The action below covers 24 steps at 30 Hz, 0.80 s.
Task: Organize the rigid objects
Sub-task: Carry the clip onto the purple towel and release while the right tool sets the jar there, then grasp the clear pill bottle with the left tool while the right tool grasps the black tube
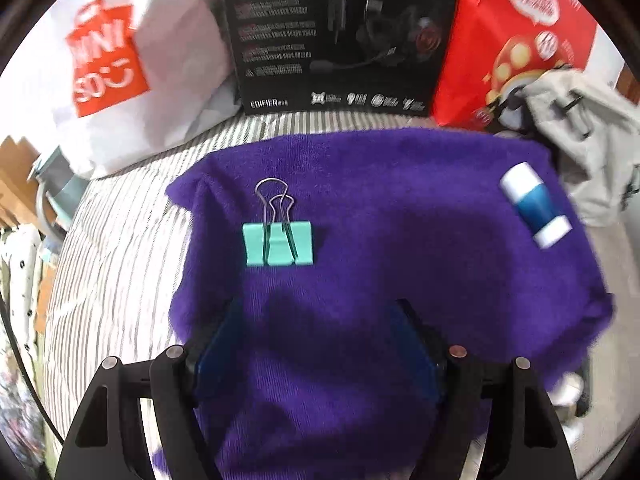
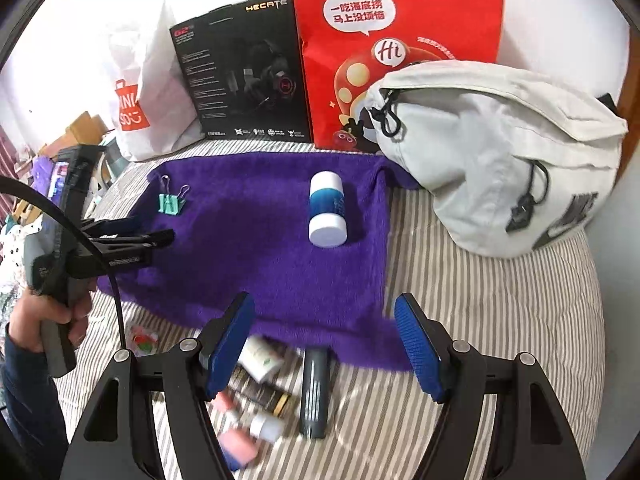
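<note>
Both tongs apart, empty: left tongs (image 1: 320, 344), right tongs (image 2: 324, 344). Drop right onto dark tube (image 2: 315, 392) squarely, then place it on purple towel (image 2: 260, 264).

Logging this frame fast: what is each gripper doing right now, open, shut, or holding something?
Left gripper: open, holding nothing, over the purple towel.
Right gripper: open, holding nothing, above the towel's near edge.

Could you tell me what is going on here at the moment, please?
A person holds a gripper in each hand over a purple towel on a striped bed. A binder clip and a blue-and-white bottle lie apart on the towel. Both the left gripper and the right gripper are open and empty. More small items wait on the bedsheet beneath the right gripper.
</note>
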Motion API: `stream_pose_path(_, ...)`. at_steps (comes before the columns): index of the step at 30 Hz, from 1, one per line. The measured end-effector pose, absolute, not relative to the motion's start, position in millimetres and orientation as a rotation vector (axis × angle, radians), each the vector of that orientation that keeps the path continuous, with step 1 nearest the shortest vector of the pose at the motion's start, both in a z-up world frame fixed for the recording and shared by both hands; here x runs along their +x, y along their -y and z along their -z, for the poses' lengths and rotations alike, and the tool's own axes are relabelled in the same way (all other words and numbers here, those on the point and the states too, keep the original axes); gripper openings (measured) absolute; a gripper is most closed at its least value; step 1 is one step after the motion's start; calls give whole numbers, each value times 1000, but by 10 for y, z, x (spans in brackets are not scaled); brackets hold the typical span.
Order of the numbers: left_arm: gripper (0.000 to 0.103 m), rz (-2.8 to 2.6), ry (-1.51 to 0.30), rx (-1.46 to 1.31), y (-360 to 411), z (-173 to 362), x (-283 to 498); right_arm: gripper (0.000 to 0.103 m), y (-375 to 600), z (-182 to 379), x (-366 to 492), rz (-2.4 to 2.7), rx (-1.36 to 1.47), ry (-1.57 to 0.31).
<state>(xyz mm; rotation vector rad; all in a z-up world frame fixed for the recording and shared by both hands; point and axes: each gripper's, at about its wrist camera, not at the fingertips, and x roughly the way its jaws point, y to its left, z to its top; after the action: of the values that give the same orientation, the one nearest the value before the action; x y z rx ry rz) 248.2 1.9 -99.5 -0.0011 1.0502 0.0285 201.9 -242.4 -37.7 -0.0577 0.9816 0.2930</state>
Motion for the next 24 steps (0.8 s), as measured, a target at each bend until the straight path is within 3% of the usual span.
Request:
stream_pose_path(12,75,-11,-1048,-125,-13,802,1281,72,2532,517,1491,-303,27,-1024)
stream_pose_path(24,77,34,-1115,-76,76,1186,1073,72,2567,613,1215,-281,0,-1057)
